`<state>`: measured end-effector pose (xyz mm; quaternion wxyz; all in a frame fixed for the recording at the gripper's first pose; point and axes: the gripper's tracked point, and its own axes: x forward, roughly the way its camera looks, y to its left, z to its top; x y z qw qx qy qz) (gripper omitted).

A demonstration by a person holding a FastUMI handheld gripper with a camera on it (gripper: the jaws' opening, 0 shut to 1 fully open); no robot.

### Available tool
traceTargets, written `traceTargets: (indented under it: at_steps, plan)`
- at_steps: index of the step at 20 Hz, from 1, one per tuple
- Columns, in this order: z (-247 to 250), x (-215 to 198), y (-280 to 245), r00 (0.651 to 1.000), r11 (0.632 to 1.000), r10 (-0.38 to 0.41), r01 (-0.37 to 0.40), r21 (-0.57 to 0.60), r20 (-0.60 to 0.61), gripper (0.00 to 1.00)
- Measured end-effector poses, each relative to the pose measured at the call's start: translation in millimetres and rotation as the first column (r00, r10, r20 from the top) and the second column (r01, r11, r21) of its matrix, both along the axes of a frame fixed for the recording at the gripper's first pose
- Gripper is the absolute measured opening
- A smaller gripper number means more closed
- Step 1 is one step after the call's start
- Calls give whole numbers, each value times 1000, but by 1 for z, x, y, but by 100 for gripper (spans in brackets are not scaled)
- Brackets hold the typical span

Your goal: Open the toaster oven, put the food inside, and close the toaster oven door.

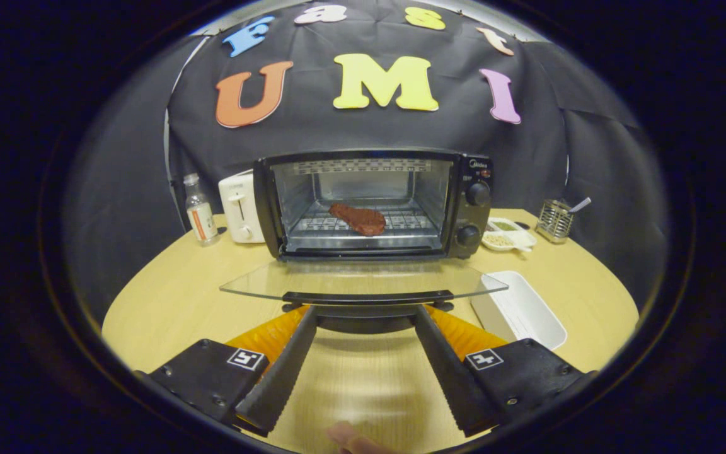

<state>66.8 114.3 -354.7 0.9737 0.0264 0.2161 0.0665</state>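
- Nearest of all, a fingertip point(350, 438) of the person holding the rig shows low between the two fingers of the gripper point(366, 315).
- Those fingers are spread wide and grasp nothing; their tips reach up to the handle point(367, 296) on the front edge of the lowered glass door point(363, 280), one on each side of its middle, though contact cannot be told.
- Judging by that placement, the gripper is set to get under the handle and swing the door up, the one step of the task not yet done.
- Beyond the door the toaster oven point(375, 202) stands open at the back middle of the table point(167, 296), its mouth facing the gripper so the door drops flat toward it.
- On the wire rack inside lies the food point(358, 219), a reddish-brown slab that looks like a steak, already where the task wants it.
- Just right of the door, near the table's right edge, sits a white tray point(520, 309), with nothing in it that can be seen; probably where the food waited.
- At the back left corner stand a bottle point(200, 211) and a white toaster point(240, 208), close beside the oven.
- At the back right are a small dish point(509, 234) of bits and a mesh holder point(555, 221) with a utensil in it.
- Pale wood grain covers the rounded table; black cloth drapes the booth behind.
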Motion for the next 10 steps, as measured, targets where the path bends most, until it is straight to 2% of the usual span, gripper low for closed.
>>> traceTargets:
  at_steps: [5, 10]
  plan:
    - [38, 17, 2, 993, 998, 27, -20, -61, 117, 100]
    - [63, 33, 4, 986, 996, 51, -39, -76, 161, 100]
